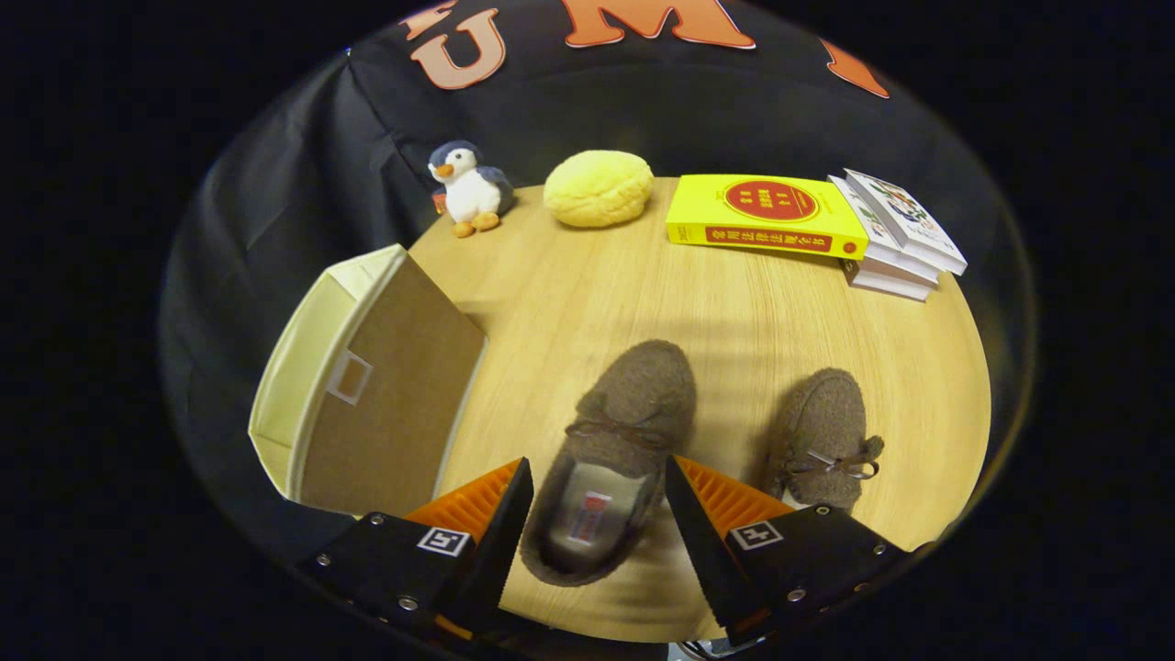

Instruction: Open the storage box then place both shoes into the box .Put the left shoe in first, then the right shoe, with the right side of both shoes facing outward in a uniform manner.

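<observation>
While my claw [598, 514] hangs over the round wooden table [734, 312], its two fingers stand spread wide, one on each side of the heel end of the left shoe [617, 441] — neither finger looks to be pressing on it, so the claw is open and holds nothing. That shoe is a fuzzy brown slipper with a small bow lace; its toe points away from me and its opening sits between my fingers. The right shoe [823, 431], the same kind, lies on the table just beyond my right finger, apart from the first. To the left of my left finger sits the storage box [367, 386], a cream fabric box with a brown panel facing the shoes. Along the far side of the table I see a toy penguin [470, 190], a yellow bun-shaped cushion [598, 188], a yellow book [766, 216] and a stack of books [895, 237] — all well apart from the shoes.
</observation>
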A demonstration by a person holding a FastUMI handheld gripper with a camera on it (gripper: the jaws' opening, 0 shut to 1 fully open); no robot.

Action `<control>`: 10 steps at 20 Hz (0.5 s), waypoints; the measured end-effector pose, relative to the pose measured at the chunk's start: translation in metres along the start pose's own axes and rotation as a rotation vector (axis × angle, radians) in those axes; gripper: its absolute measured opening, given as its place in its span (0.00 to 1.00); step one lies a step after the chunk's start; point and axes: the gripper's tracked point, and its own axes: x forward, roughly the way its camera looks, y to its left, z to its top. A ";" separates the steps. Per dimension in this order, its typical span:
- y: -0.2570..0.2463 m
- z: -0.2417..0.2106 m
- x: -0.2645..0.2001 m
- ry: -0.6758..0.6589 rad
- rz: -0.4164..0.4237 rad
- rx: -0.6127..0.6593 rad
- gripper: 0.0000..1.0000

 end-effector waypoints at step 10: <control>-0.039 -0.013 0.046 -0.012 -0.142 0.019 0.47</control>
